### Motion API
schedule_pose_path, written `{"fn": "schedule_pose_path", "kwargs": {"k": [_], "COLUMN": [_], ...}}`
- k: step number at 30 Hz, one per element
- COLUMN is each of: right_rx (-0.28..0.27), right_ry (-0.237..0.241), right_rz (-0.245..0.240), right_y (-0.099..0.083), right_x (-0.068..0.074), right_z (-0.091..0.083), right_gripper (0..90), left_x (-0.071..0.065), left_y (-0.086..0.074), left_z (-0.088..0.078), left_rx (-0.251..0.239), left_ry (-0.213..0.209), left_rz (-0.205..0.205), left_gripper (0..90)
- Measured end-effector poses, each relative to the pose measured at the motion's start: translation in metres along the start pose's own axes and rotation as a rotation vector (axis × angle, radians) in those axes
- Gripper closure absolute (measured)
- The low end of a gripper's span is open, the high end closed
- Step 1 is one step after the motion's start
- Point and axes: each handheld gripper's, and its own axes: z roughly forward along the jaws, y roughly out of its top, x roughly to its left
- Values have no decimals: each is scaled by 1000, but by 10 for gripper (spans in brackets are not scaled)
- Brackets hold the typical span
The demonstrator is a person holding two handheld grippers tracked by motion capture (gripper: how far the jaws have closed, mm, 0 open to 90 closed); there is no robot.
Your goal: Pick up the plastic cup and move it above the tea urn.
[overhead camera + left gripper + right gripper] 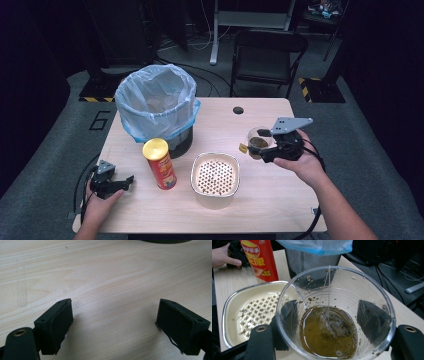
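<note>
A: Start with the clear plastic cup (335, 312). Where is it?

B: Between the jaws of the right gripper (259, 145), held up above the right part of the table (270, 200), beside the perforated strainer bowl (215, 176). The pads press on its wall from both sides, so the jaws stand only partly closed, clamped on the cup.

A: What does the right gripper view add?

B: The contents. Brown tea sits in the bottom, with a soaked tea bag (329, 326) sunk in it and its string (328, 287) running up the inner wall. Bits of leaf stick to the plastic. From the high view the cup (258, 142) is just a small brownish blur, with a yellow tag at its left edge.

A: And the other side?

B: The left gripper (120, 184) rests low at the table's left edge. The left gripper view shows its jaws spread wide with bare wood grain between them, holding nothing.

A: Anything around them?

B: A red crisps can (159, 163) with a yellow lid stands upright left of the strainer bowl, and a bin (156, 107) lined with a pale blue bag stands behind the can.

A: What stays unclear?

B: The bin's inside is hard to make out. In the right gripper view the can is cut off at the top.
</note>
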Motion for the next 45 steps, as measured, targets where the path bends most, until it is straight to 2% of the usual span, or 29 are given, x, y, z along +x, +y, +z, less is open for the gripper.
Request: {"fn": "schedule_pose_path", "kwargs": {"k": [3,11,14,16,17,20,22,23,24,28,30,39,41,42,43,45], "right_rx": [-4,2,7,8,21,28,33,22,30,31,41,-20,-38,-51,-51,-55], "right_ry": [6,21,12,12,8,-2,-4,-6,-14,-37,-53,-53,-50,-49,-49,-53], "right_rz": [-15,-62,-105,-152,-152,-203,-207,-246,-246,-332,-350,-426,-452,-485,-485,-533], "right_y": [7,28,33,35,36,36,36,36,35,32,29,27,27,27,27,27], "right_x": [0,-1,-2,-3,-2,-4,-4,-6,-5,-6,-4,-3,0,3,3,7], "right_z": [6,35,48,57,60,75,78,82,85,98,104,115,117,119,119,122], "right_gripper": [331,334,335,336,336,337,338,338,338,340,340,344,346,348,348,350], "left_x": [0,0,0,0,0,0,0,0,0,0,0,0,0,0,0,0], "left_y": [0,0,0,0,0,0,0,0,0,0,0,0,0,0,0,0], "left_z": [0,0,0,0,0,0,0,0,0,0,0,0,0,0,0,0], "left_rx": [0,0,1,0,0,0,0,0,0,1,2,0,1,1,0,1], "left_ry": [0,0,-1,0,0,-1,-1,0,0,-2,0,-1,-2,-1,-2,-1], "left_rz": [0,0,0,1,1,1,1,1,1,1,4,2,1,1,2,1], "left_gripper": [135,135,135,135,135,135,135,135,135,135,135,135,135,135,135,135]}}
